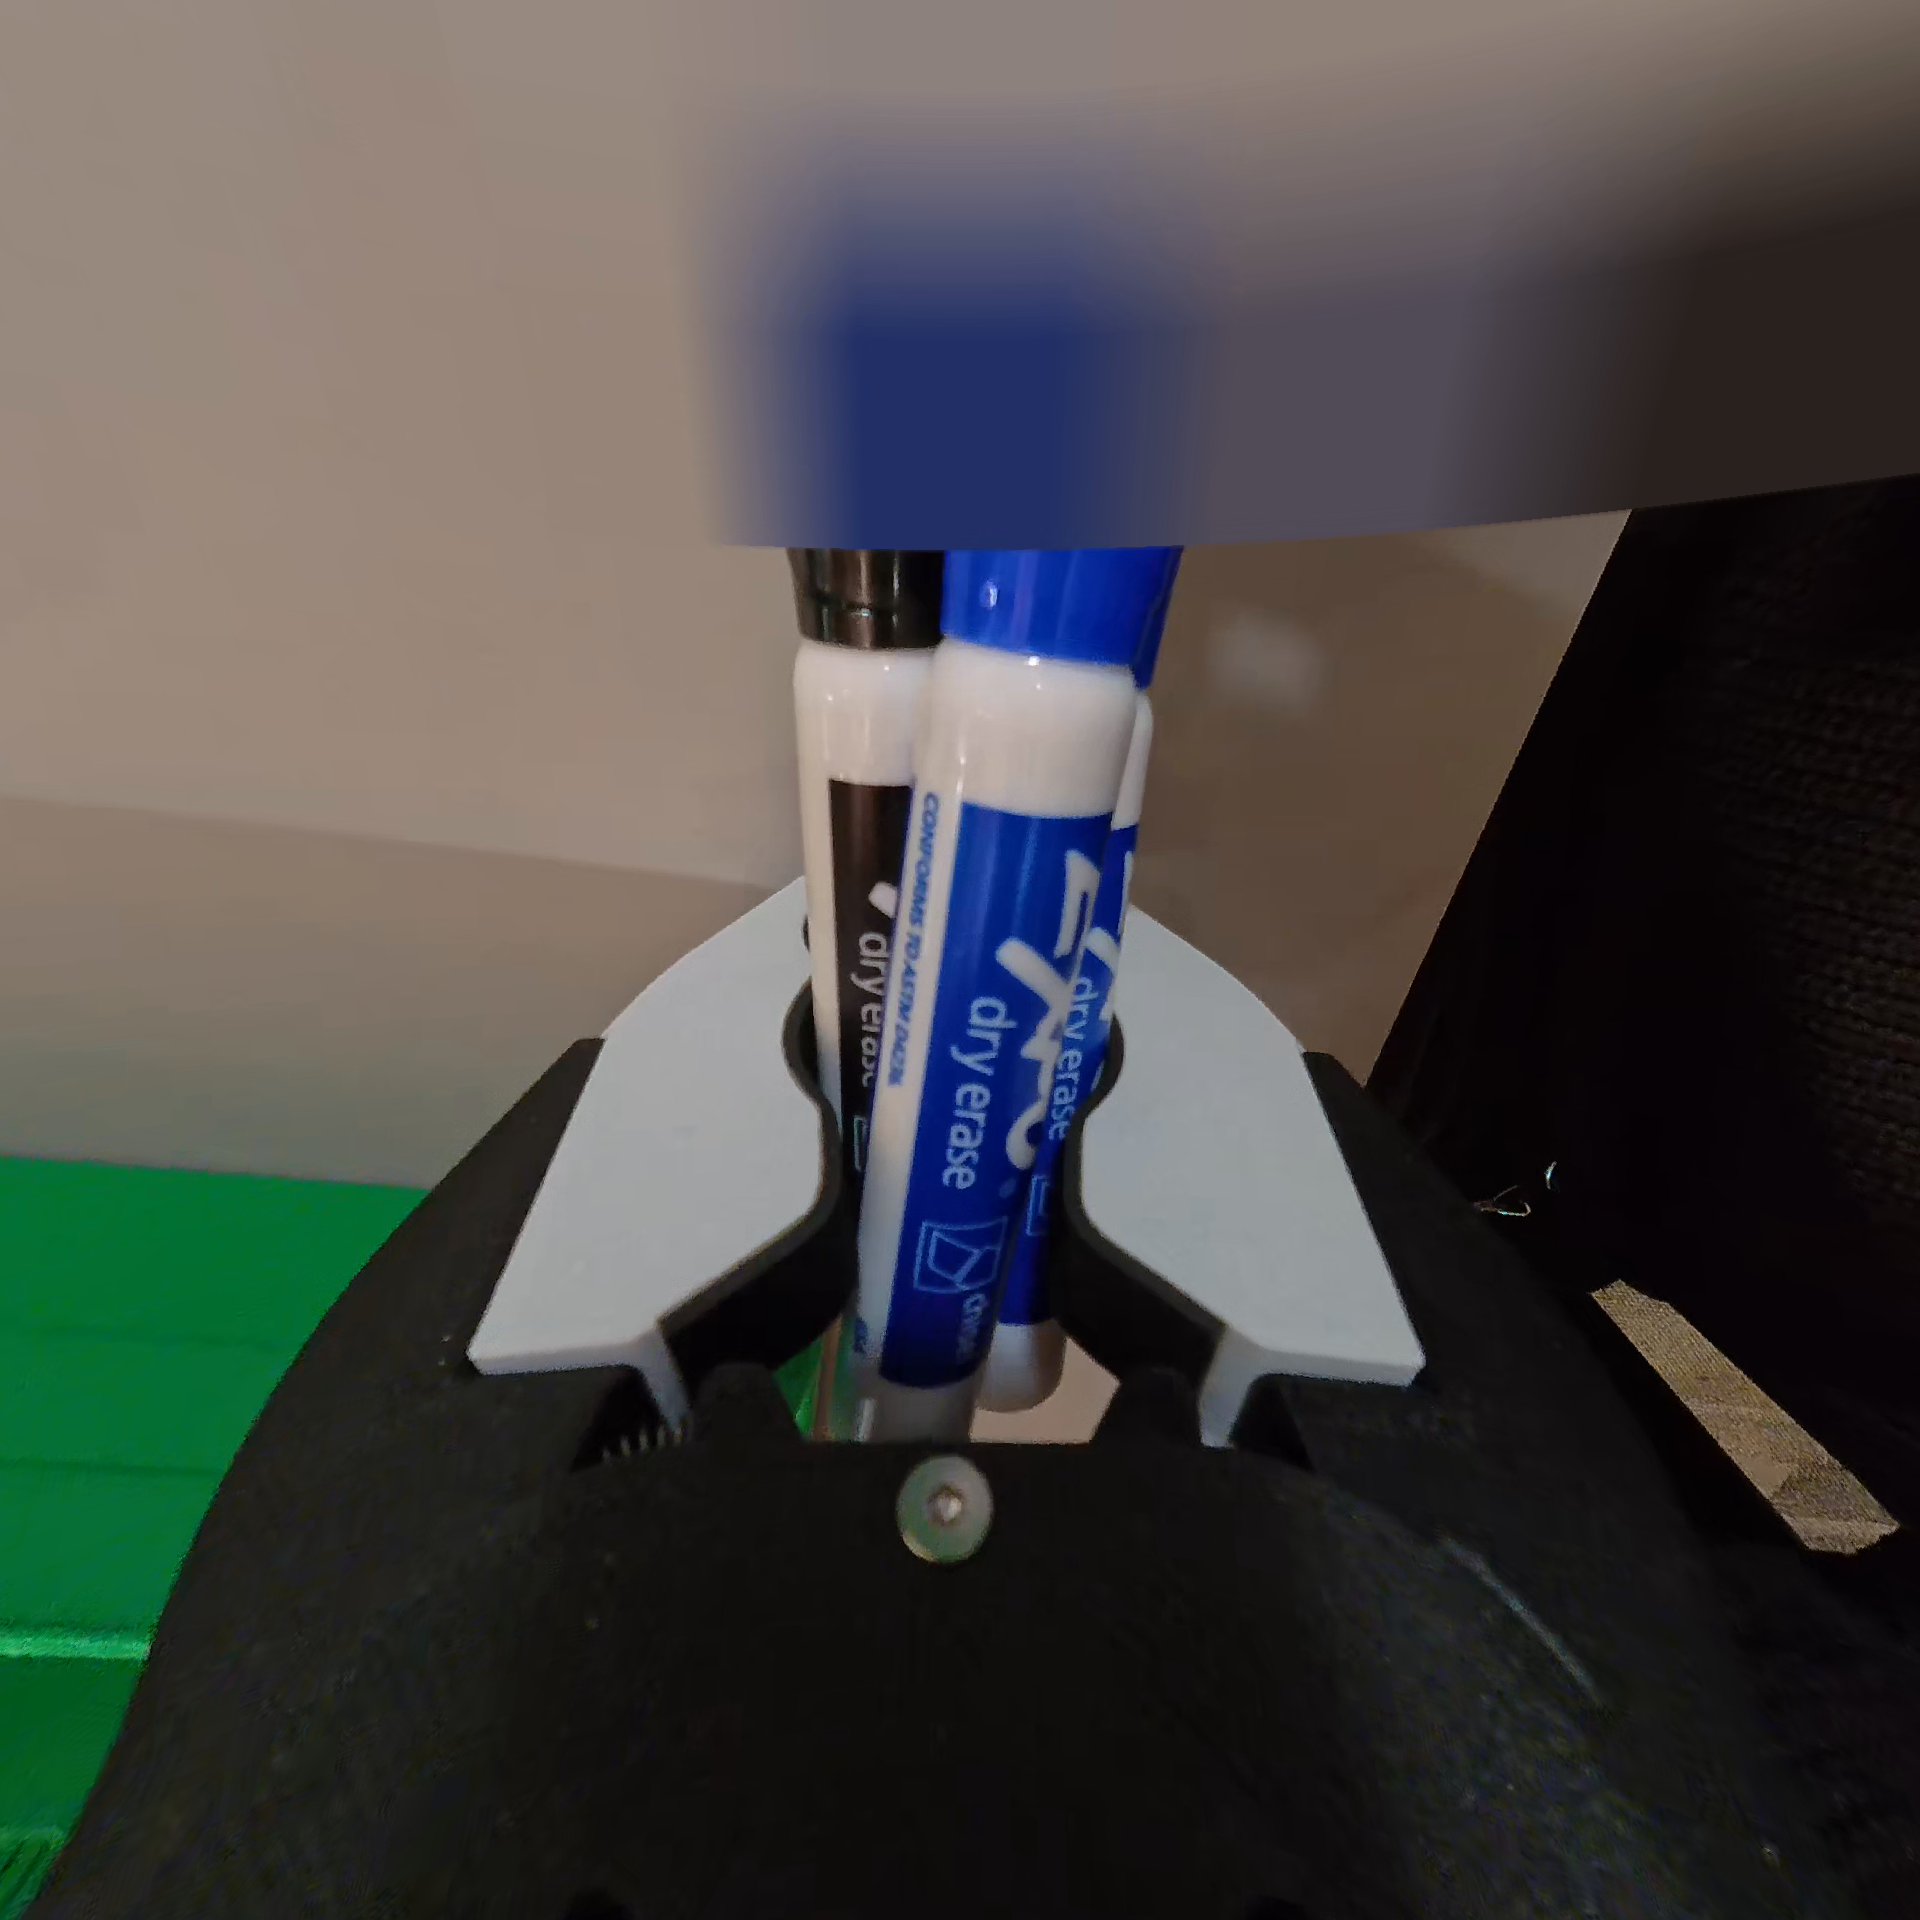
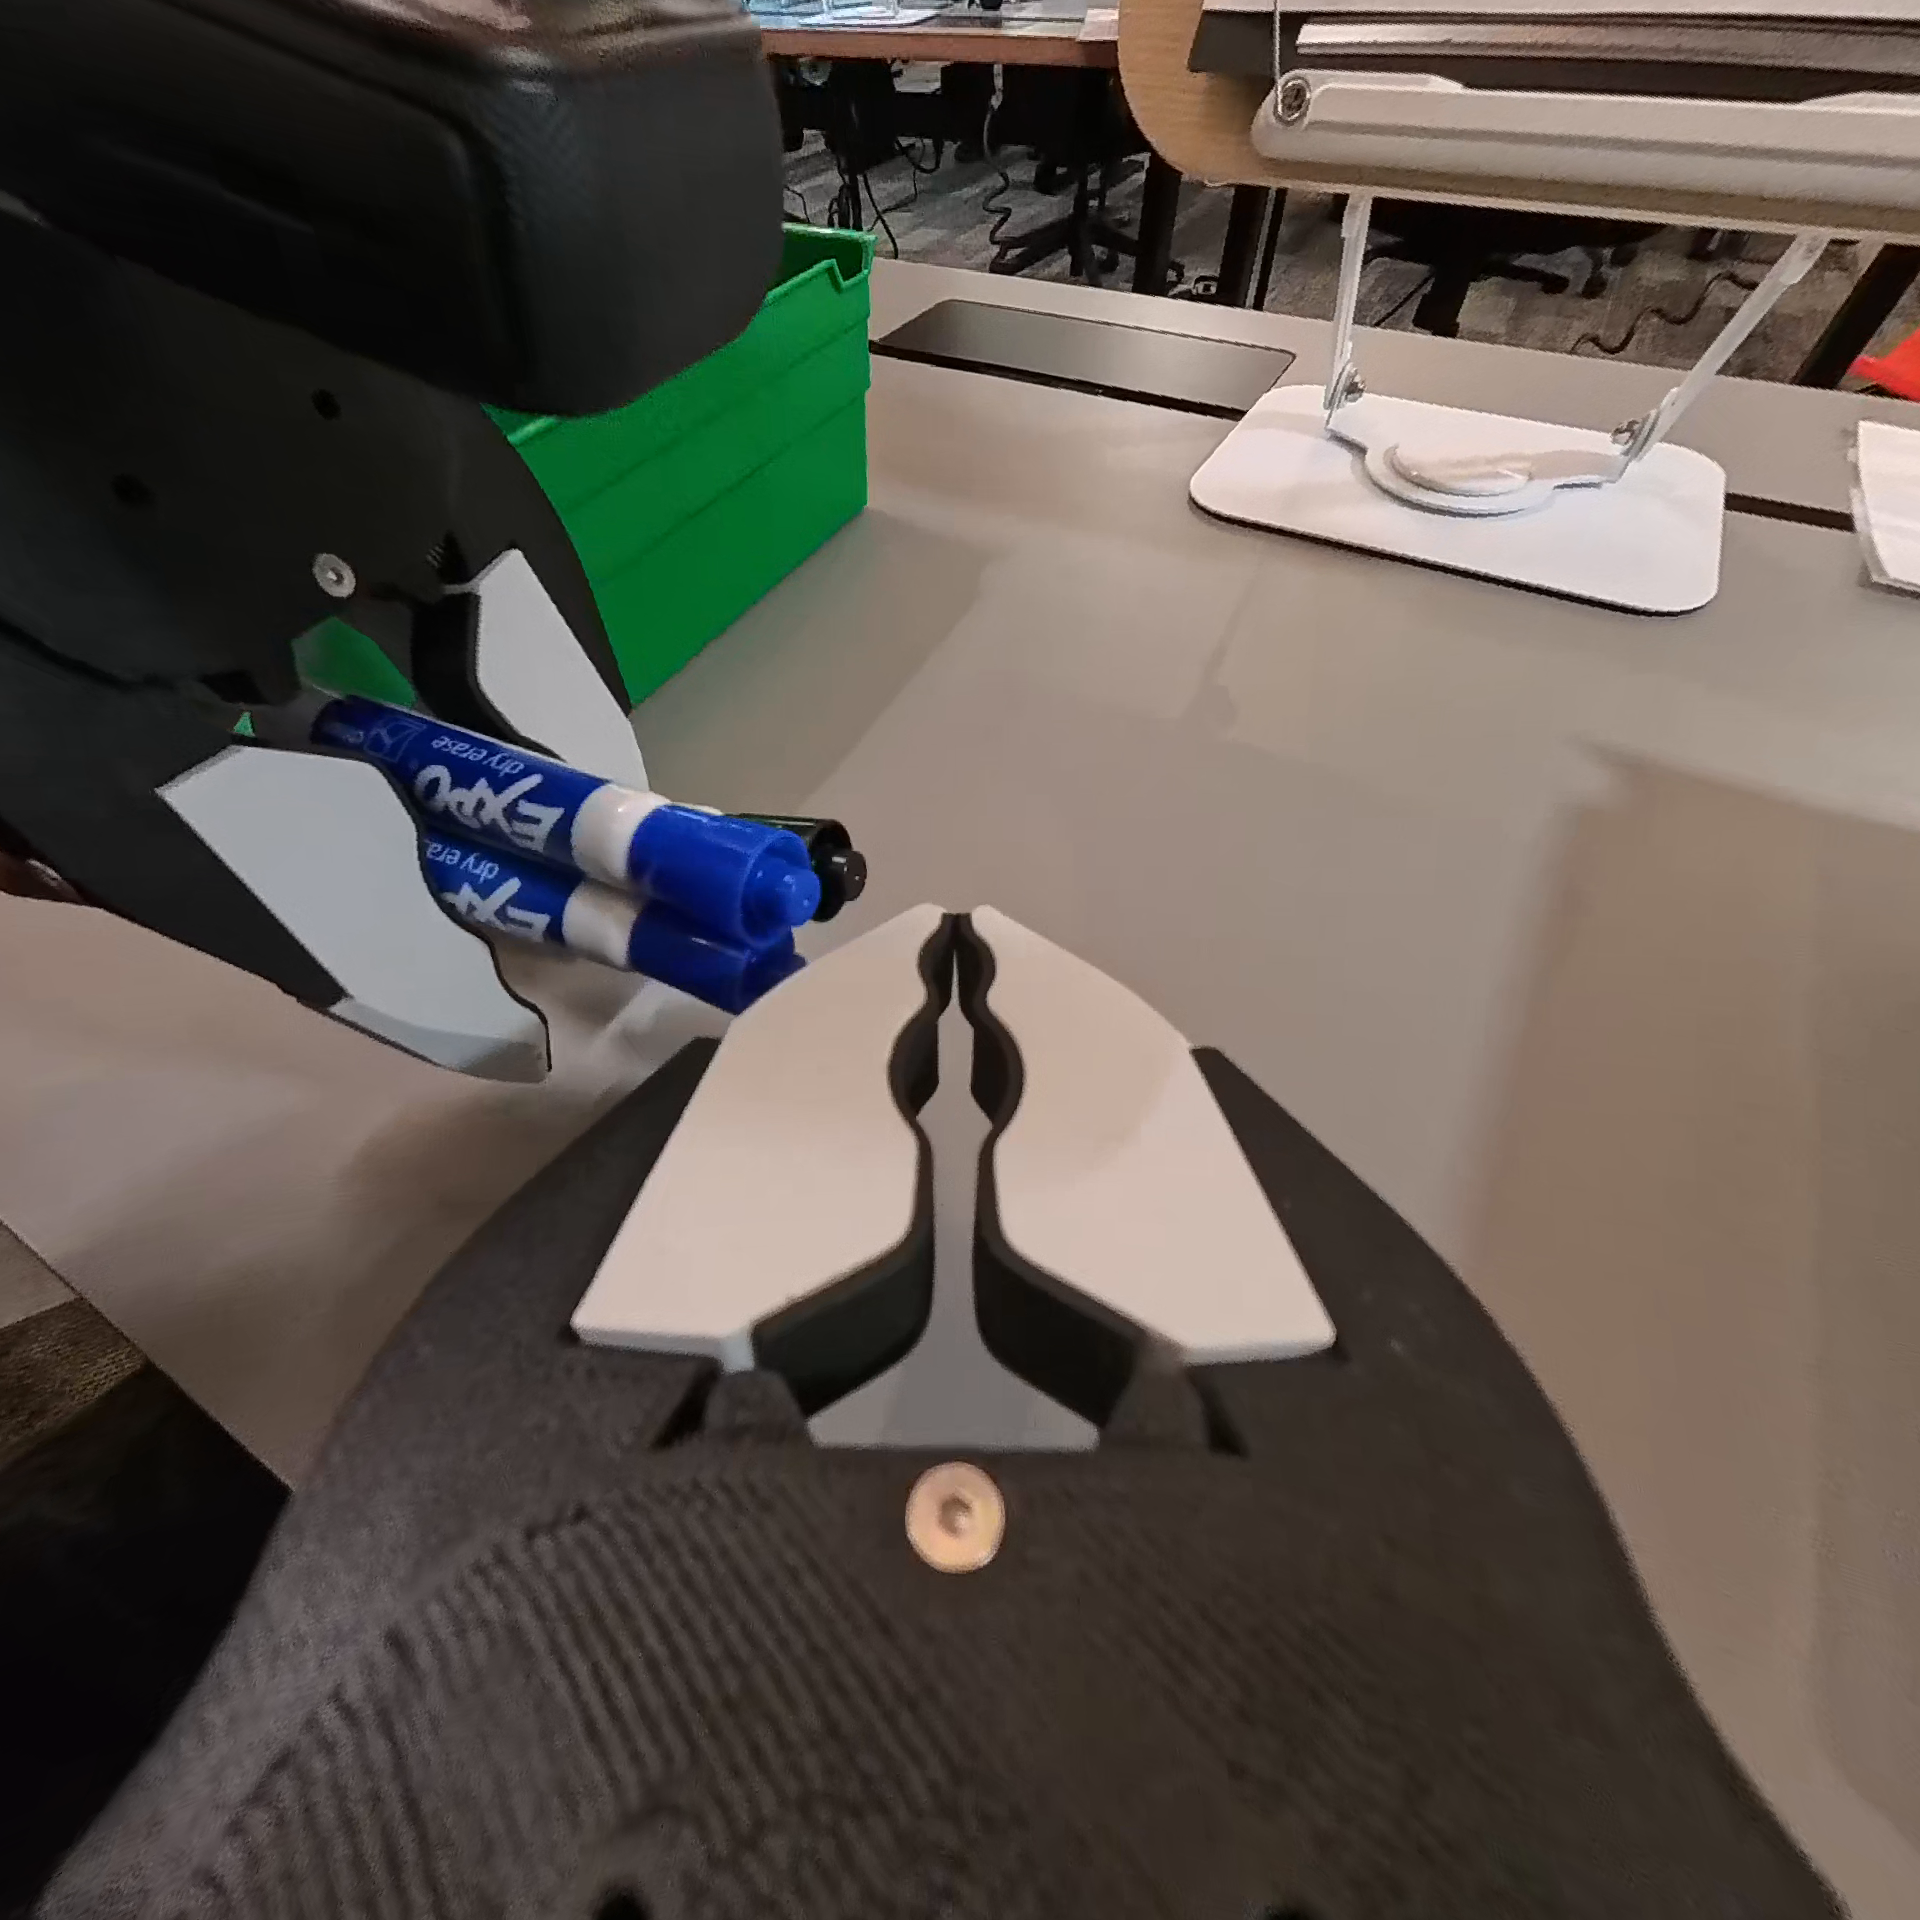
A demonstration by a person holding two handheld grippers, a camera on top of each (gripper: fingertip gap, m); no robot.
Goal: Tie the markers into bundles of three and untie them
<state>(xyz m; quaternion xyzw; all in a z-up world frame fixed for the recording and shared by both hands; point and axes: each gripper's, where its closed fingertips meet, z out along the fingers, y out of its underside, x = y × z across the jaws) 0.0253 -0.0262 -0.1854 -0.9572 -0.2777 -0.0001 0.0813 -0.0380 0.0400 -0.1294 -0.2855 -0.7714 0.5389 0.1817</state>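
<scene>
My left gripper (image 1: 966, 935) is shut on a bundle of three dry-erase markers: a blue one (image 1: 997, 987) in front, a second blue one (image 1: 1117, 935) behind it on the right, and a black one (image 1: 857, 935) on the left. Their capped ends stick out past the fingertips into a blurred patch. In the right wrist view the left gripper (image 2: 592, 925) holds the blue markers (image 2: 540, 810) and the black cap (image 2: 836, 862) just above the grey table (image 2: 1143, 779). My right gripper (image 2: 956, 920) is shut and empty. Its tips are close beside the marker caps.
A green plastic bin (image 2: 727, 447) stands on the table behind the left gripper and also shows in the left wrist view (image 1: 156, 1351). A white laptop stand (image 2: 1455, 499) is at the back right, with paper (image 2: 1886, 509) beside it. A black chair (image 1: 1714, 831) is at the right. Left tips to right tips: about 11 cm.
</scene>
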